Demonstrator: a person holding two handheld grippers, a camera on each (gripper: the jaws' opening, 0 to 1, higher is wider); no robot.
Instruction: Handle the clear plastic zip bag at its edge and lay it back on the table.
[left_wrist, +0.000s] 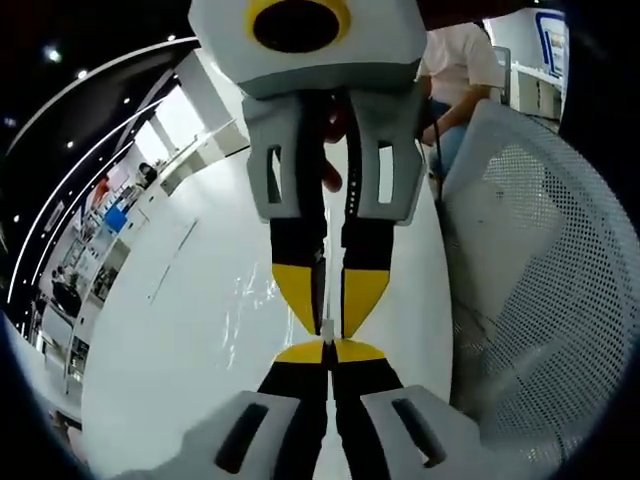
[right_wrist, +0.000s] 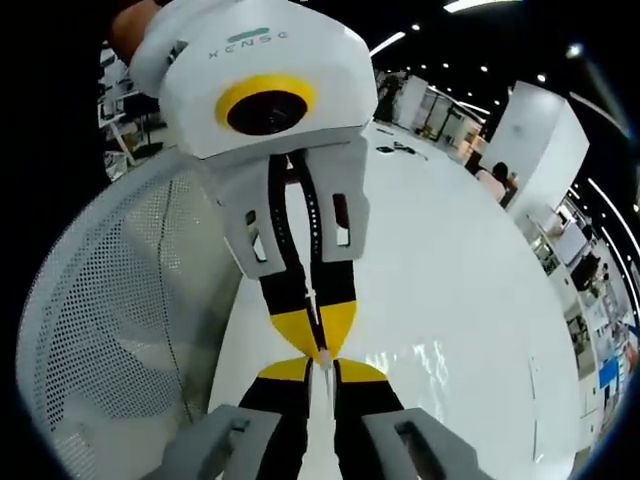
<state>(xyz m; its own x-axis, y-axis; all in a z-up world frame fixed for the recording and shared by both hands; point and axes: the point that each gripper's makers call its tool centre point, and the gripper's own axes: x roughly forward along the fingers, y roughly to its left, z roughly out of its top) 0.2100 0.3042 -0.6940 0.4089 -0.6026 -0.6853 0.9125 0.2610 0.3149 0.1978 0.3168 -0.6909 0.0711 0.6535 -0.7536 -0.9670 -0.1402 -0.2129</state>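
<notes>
in the left gripper view, a row of shelves and desks (left_wrist: 95, 235) runs off at nine o'clock beyond the white table (left_wrist: 170, 350). the left gripper (left_wrist: 328, 352) rises from six o'clock with its yellow tips clenched together, and the right gripper (left_wrist: 328, 322) comes down from twelve o'clock to meet it tip to tip, also clenched. between the two sets of tips sits a thin clear edge of the clear plastic zip bag (left_wrist: 250, 300), whose glossy, creased film spreads toward nine o'clock just above the table; each claw grasps that edge. a person in a pale shirt (left_wrist: 462, 62) sits at one o'clock, and a white mesh chair back (left_wrist: 545, 260) stands at three o'clock. in the right gripper view the same chair back (right_wrist: 110, 300) is at nine o'clock, the right gripper (right_wrist: 324, 372) and left gripper (right_wrist: 318, 345) pinch tip to tip at centre, and the bag's faint shine (right_wrist: 430, 360) lies toward four o'clock over the table (right_wrist: 450, 270).
</notes>
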